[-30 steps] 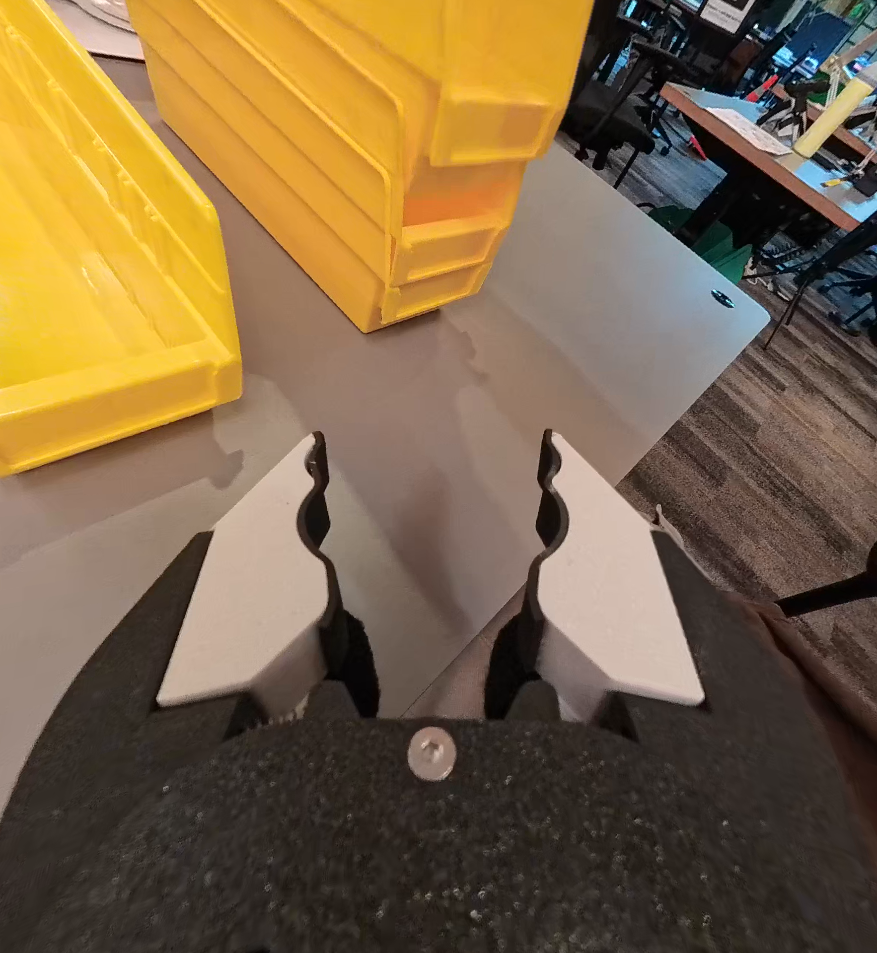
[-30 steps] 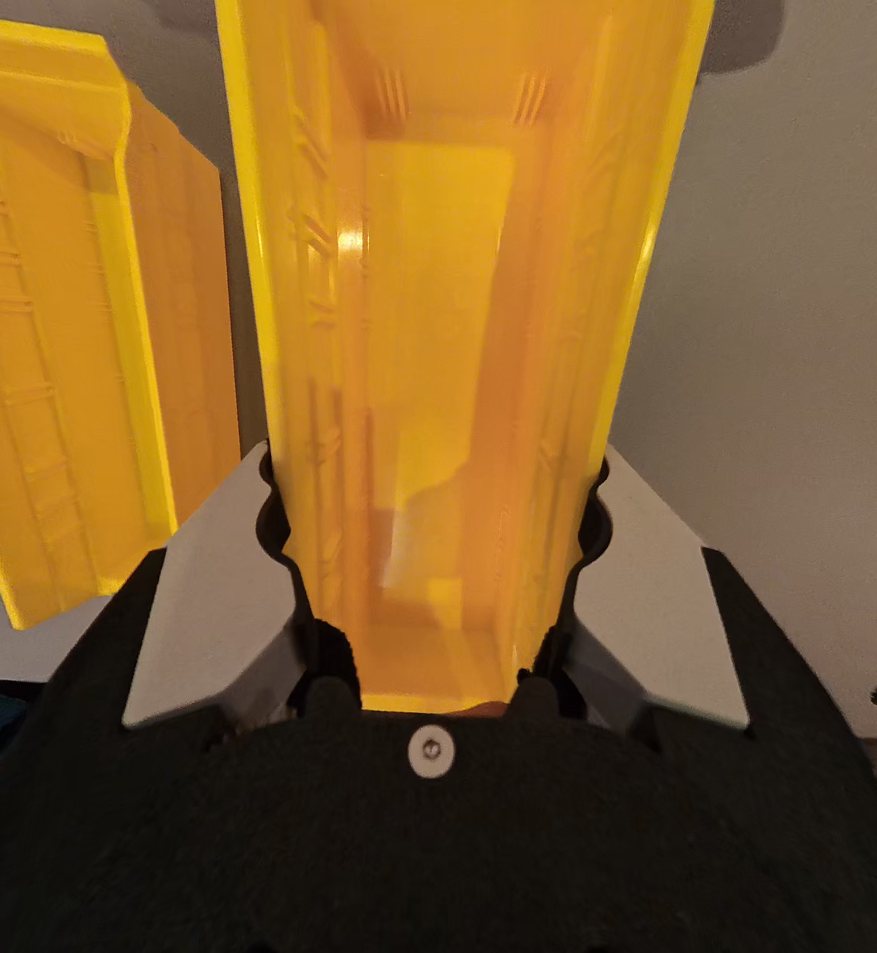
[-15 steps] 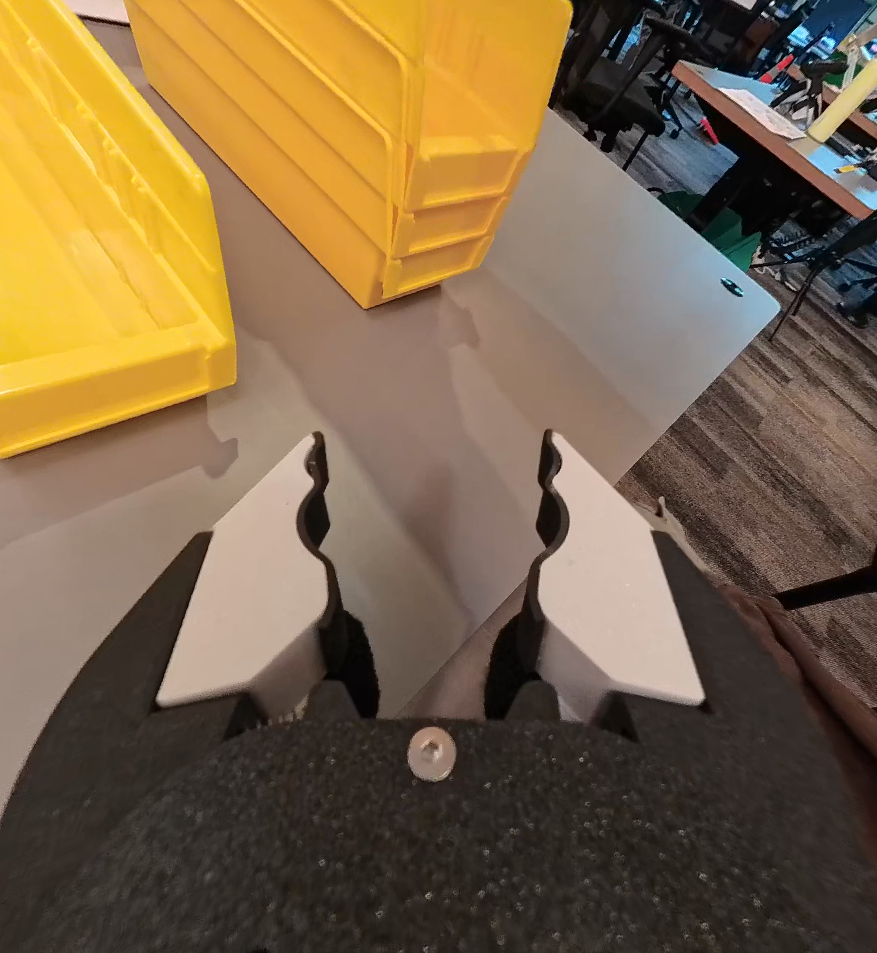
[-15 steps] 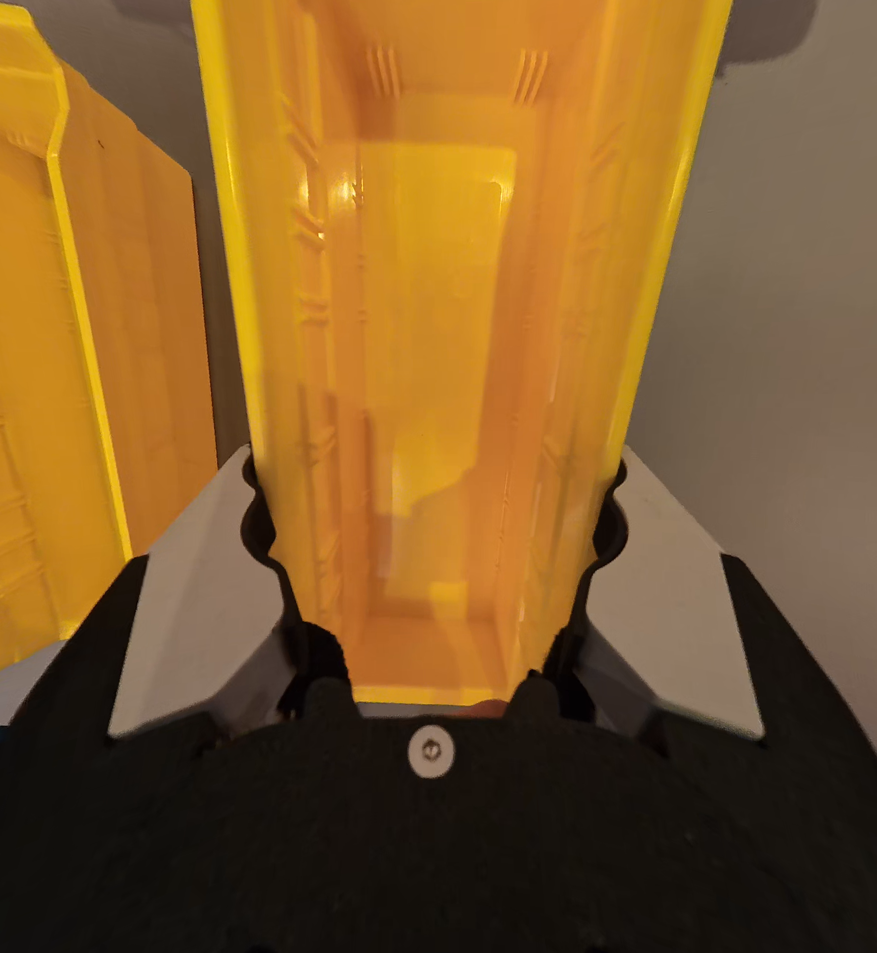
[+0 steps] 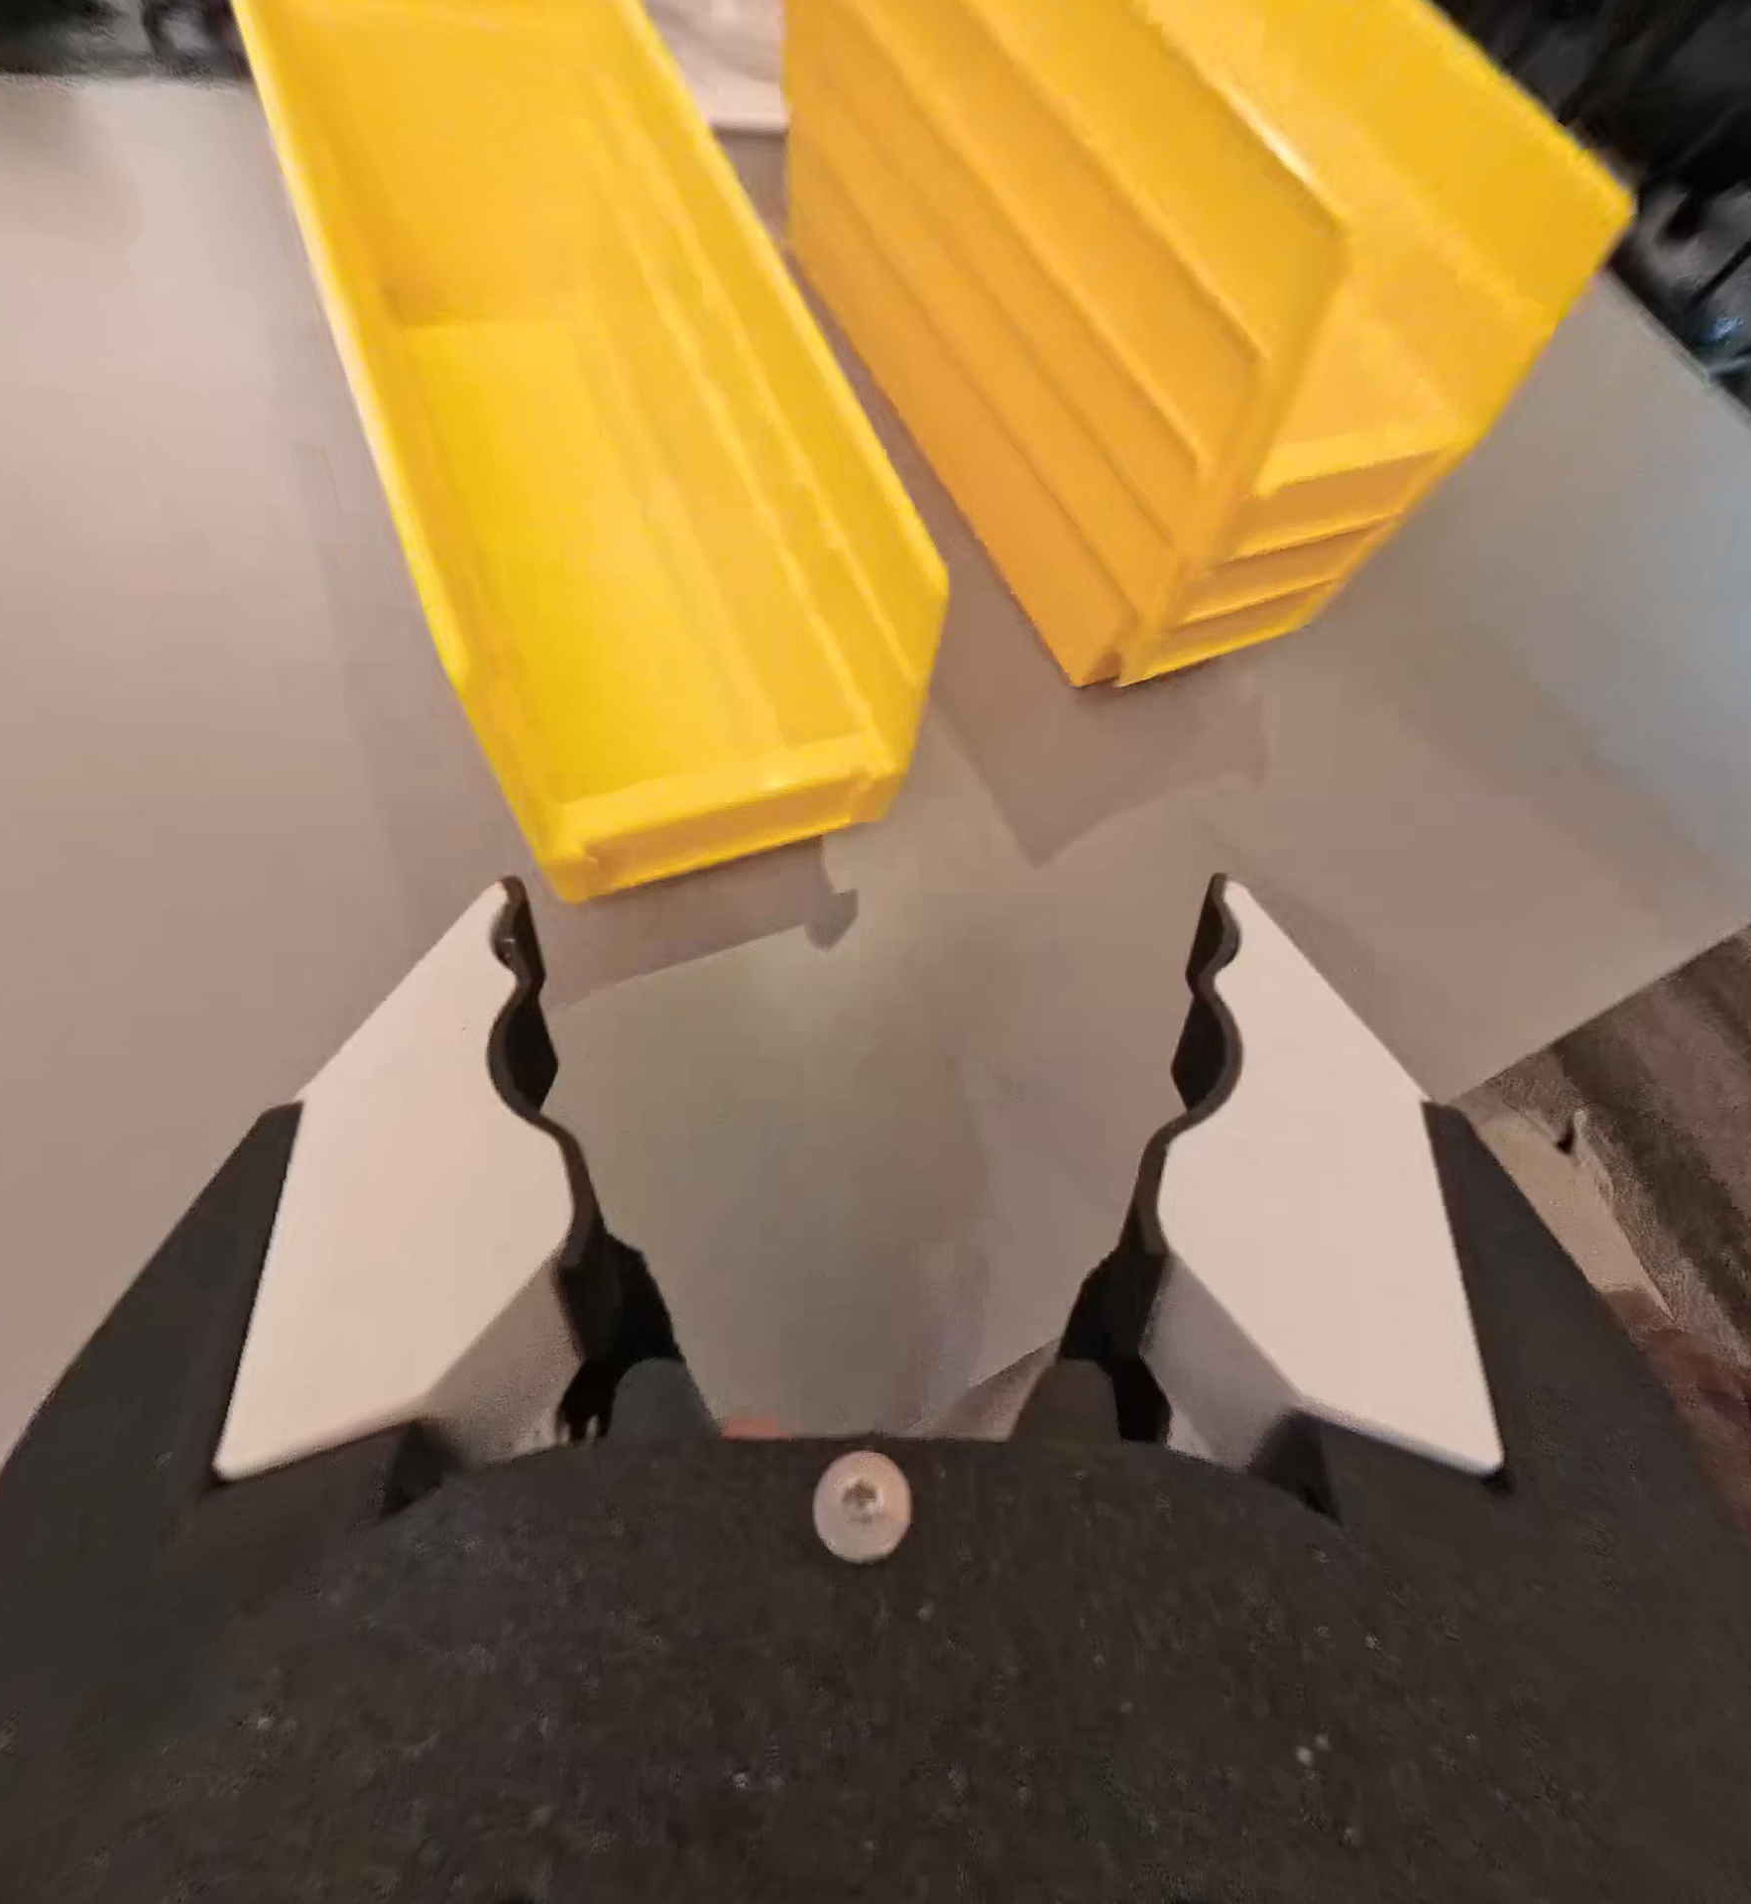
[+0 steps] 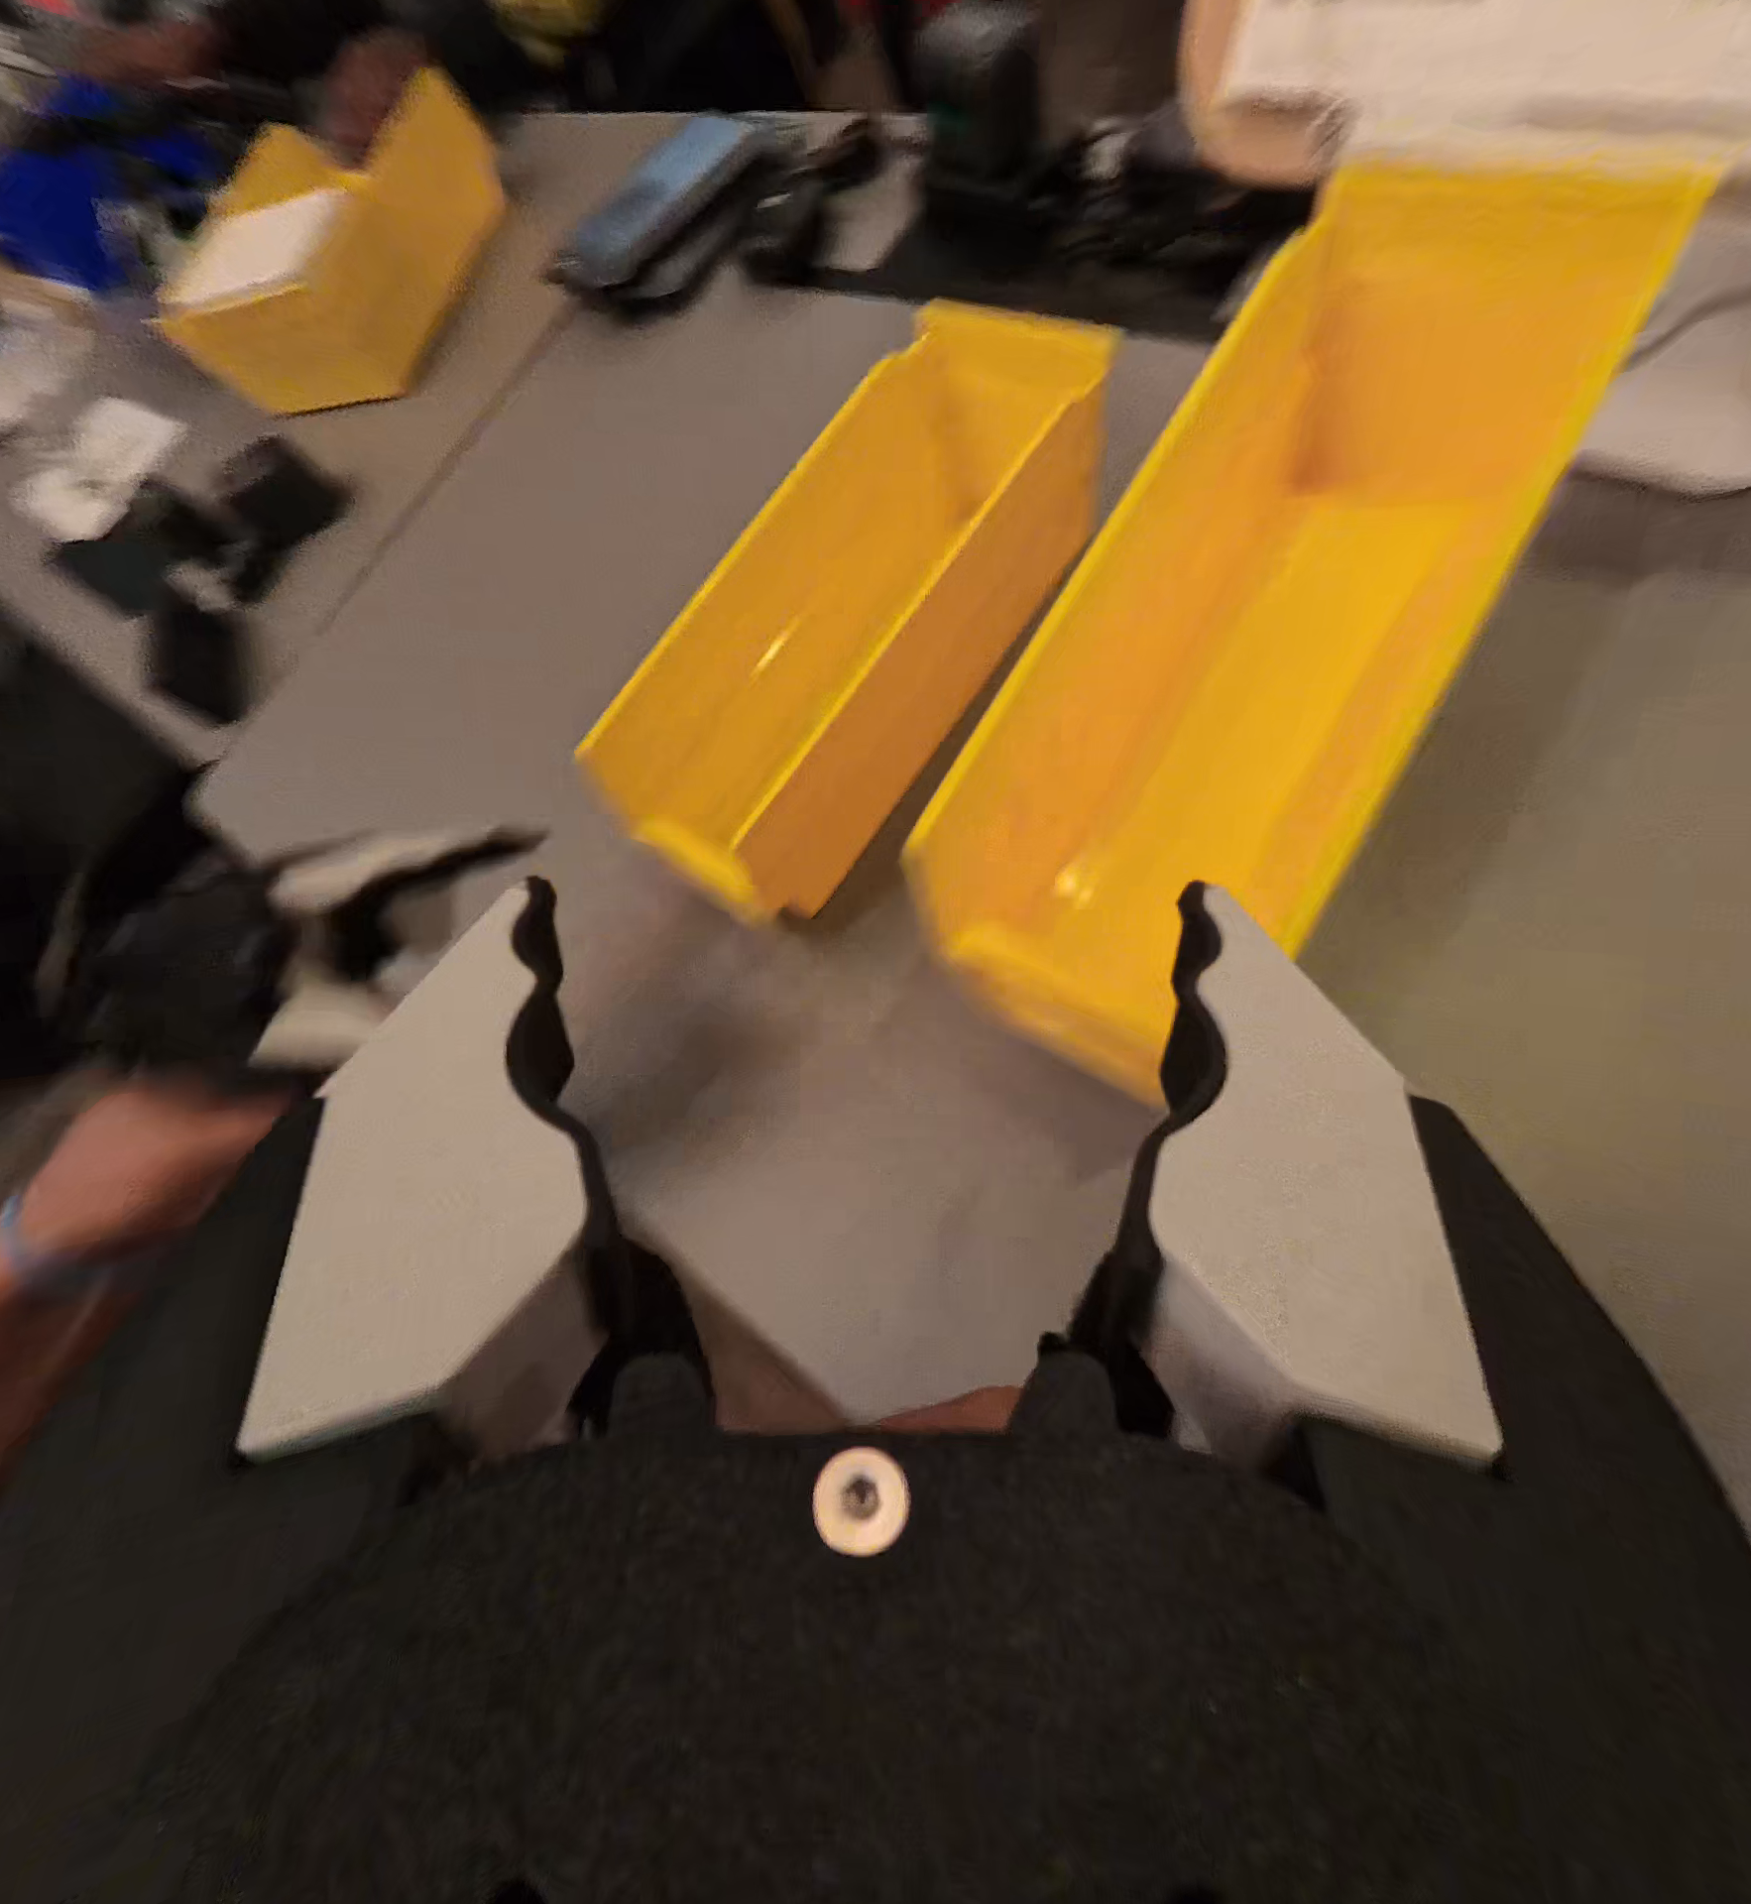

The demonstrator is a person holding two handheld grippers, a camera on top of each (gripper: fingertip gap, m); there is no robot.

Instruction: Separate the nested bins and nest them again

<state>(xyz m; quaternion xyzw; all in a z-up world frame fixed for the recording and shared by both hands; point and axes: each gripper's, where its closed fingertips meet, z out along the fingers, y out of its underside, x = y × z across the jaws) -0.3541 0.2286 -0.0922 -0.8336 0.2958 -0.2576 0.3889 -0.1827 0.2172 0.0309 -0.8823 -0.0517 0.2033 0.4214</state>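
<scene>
The left gripper (image 5: 856,927) is wide open and holds nothing. So is the right gripper (image 6: 861,927). One long yellow plastic bin (image 5: 645,495) lies alone on the grey table (image 5: 130,515), just beside the stack of nested yellow bins (image 5: 1160,340), probably so each is easy to grab.

Shared workshop or lab, grey worktables (image 6: 418,659), yellow storage bins (image 6: 336,299), scattered gear (image 6: 161,536)
</scene>
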